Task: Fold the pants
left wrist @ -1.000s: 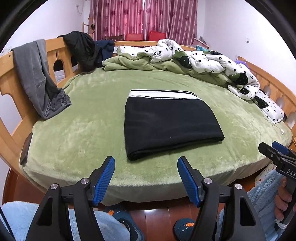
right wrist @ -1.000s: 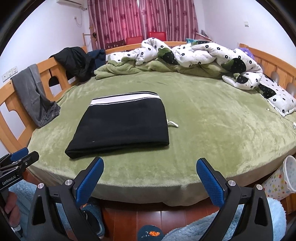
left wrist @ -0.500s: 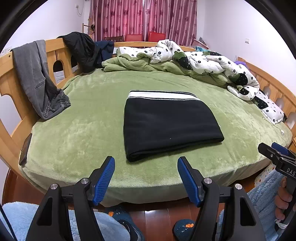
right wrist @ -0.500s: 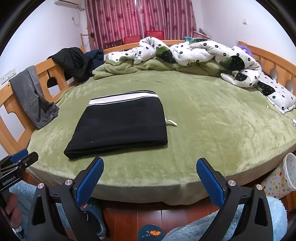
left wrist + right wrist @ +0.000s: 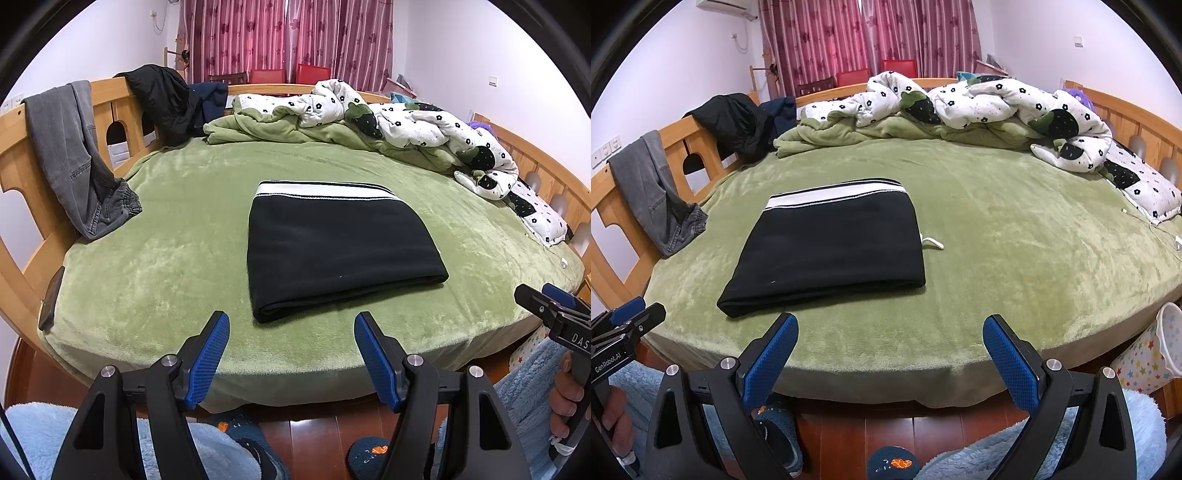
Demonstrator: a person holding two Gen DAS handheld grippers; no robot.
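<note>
Black pants [image 5: 338,245] with a white striped waistband lie folded into a flat rectangle on the green bed [image 5: 166,266]. They also show in the right wrist view [image 5: 834,245], with a white drawstring end [image 5: 932,242] poking out at their right edge. My left gripper [image 5: 291,354] is open and empty, held off the bed's near edge below the pants. My right gripper [image 5: 890,354] is open and empty, also off the near edge, to the right of the pants. Each gripper shows at the other view's edge.
Grey jeans [image 5: 74,158] hang over the wooden bed rail at left. A dark jacket [image 5: 162,99] hangs further back. A rumpled flowered quilt [image 5: 997,107] and green blanket lie along the far and right sides. A star-patterned bin [image 5: 1148,354] stands on the floor at right.
Both grippers have drifted slightly, so the views shift a little. The folded pants have not moved and both grippers stay open.
</note>
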